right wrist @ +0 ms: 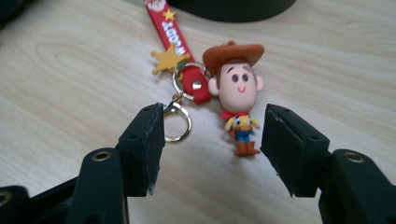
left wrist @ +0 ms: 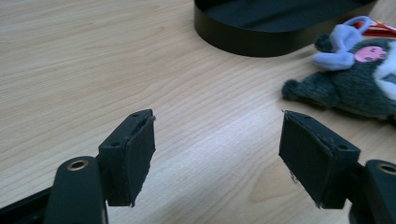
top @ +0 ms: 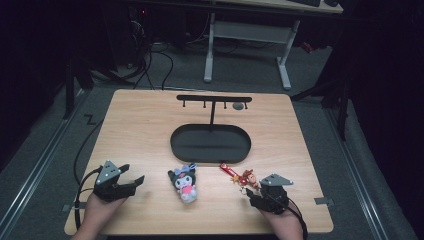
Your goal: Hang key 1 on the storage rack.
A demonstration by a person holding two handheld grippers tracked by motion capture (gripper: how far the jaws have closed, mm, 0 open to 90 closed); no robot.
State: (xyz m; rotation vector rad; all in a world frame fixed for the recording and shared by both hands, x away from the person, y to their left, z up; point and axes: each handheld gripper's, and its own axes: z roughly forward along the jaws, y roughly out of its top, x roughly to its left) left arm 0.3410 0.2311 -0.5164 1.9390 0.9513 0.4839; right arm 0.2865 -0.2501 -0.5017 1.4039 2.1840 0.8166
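In the high view, the right hand-held gripper (top: 248,191) is sitting at the lower right of the frame, right next to the cowboy keychain (top: 243,178), so it is likely getting ready to pick that toy up. The left hand-held gripper (top: 134,181) is waiting at the lower left, apart from the plush toy (top: 184,182) lying in the middle. Behind them, near the center of the desk (top: 140,125), a black stand (top: 212,122) with hooks on top is rising from an oval tray, and the hooks look like a place to hang a keychain. In the left gripper view, the left hand-held gripper (left wrist: 217,149) is holding its jaws wide apart with nothing but bare desk between them, and the plush toy (left wrist: 355,79) is lying off at the upper right, so this hand is just resting. In the right gripper view, the right hand-held gripper (right wrist: 212,147) is also spread open, and the cowboy keychain (right wrist: 236,95) is lying flat just past the jaws in the middle of the frame, with its ring (right wrist: 177,123) near the left jaw, lined up for a grab.
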